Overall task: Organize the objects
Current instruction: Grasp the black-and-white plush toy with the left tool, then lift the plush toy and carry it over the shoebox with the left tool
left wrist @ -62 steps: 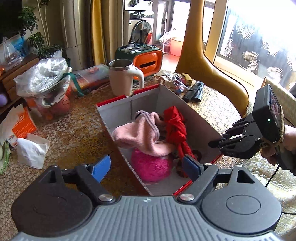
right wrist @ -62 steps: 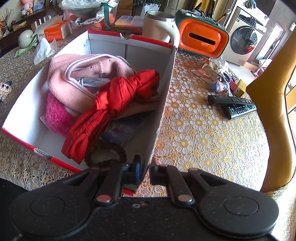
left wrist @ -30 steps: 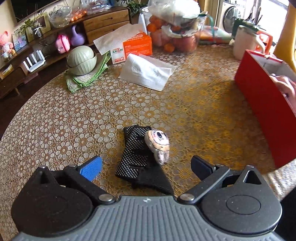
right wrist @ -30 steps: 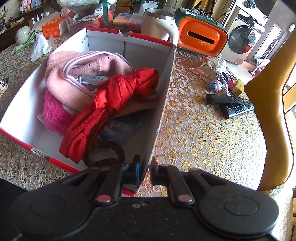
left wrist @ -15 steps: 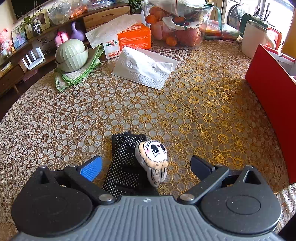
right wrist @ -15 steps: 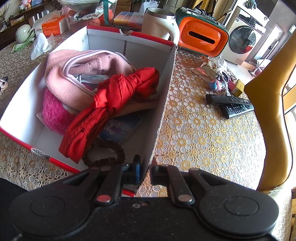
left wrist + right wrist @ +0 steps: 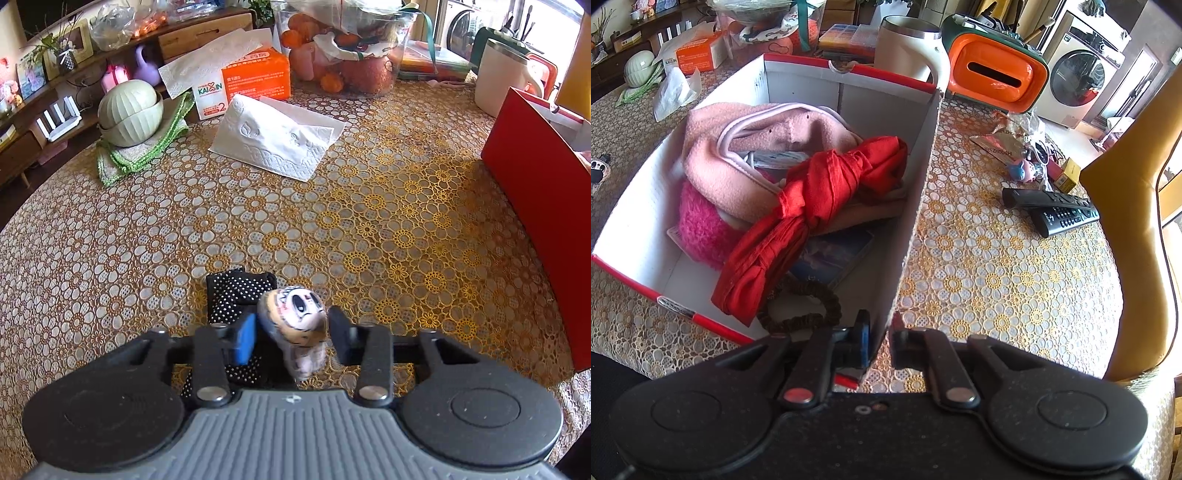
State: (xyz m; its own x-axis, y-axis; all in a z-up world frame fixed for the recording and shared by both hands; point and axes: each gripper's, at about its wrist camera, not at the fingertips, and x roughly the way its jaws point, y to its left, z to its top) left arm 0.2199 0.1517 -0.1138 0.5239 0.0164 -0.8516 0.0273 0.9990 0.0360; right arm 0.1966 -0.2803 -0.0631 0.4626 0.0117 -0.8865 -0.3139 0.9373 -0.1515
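A small plush doll with a cartoon face lies on a black dotted glove on the lace tablecloth. My left gripper is closing around the doll, with the blue pad against its left side and the dark pad at its right. The red box stands to the right. My right gripper is shut on the near corner of the box's right wall. Inside lie a pink hat, a red cloth, a magenta fluffy item and a brown scrunchie.
A white tissue, an orange tissue box, a green bowl and a fruit bag sit behind the doll. A white mug is behind the box. Two remotes, an orange case and a yellow chair are to its right.
My left gripper swung away from the box, came down over the doll and glove, and its jaws closed in from wide open. The right gripper kept its hold on the box wall.
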